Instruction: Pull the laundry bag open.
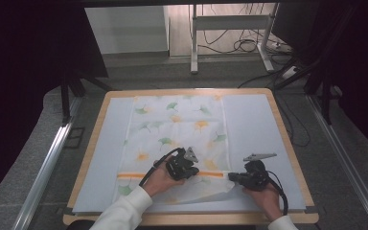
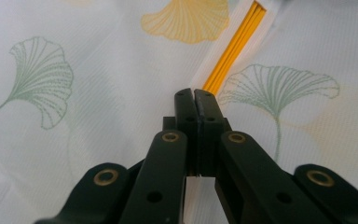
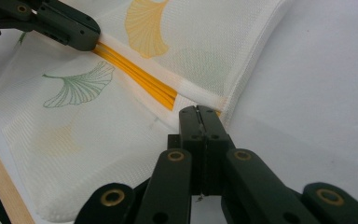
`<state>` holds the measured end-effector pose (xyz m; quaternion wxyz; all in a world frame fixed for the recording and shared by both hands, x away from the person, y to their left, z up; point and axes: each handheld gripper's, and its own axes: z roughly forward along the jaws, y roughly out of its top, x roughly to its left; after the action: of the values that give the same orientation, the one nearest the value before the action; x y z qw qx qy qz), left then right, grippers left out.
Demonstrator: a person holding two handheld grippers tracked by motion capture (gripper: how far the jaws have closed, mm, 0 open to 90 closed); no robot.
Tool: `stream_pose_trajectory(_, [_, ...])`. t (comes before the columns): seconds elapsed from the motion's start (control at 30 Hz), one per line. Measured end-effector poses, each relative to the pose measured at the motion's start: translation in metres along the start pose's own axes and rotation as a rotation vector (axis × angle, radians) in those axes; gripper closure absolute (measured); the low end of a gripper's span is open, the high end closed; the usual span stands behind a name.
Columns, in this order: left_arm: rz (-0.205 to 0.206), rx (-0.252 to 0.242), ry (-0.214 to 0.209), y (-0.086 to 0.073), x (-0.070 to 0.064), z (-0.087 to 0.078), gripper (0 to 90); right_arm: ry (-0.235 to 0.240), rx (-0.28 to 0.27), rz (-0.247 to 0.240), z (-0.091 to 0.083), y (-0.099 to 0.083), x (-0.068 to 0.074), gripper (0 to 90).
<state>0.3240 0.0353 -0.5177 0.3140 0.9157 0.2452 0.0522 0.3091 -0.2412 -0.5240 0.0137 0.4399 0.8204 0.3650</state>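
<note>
Wooden table [image 1: 282, 139] under pale mat, near edge first: mesh laundry bag [image 1: 182, 129] lying flat. Left gripper [image 2: 194, 100] clenched on orange zipper [image 2: 233, 49], right gripper [image 3: 199, 116] clenched on bag's zipper-end corner. Zipper running crosswise between both. Beyond, grey floor, cables [image 1: 239, 45].

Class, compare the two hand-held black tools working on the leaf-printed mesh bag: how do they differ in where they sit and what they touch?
The left black two-jaw tool sits midway along the bag's orange zipper, over the white ginkgo-printed mesh bag; the right black two-jaw tool sits at the bag's right edge, where the zipper ends. The left tool's tips meet on the zipper line; the right tool's tips meet at the bag's edge seam. Both have their jaws closed together.
</note>
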Motion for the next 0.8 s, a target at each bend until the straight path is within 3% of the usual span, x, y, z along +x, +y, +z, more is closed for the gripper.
stream_pose_trajectory(0.8, [-0.038,0.007,0.012,-0.018,0.006,-0.015,90.0,0.002,-0.001,0.0,0.0,0.0,0.0,90.0])
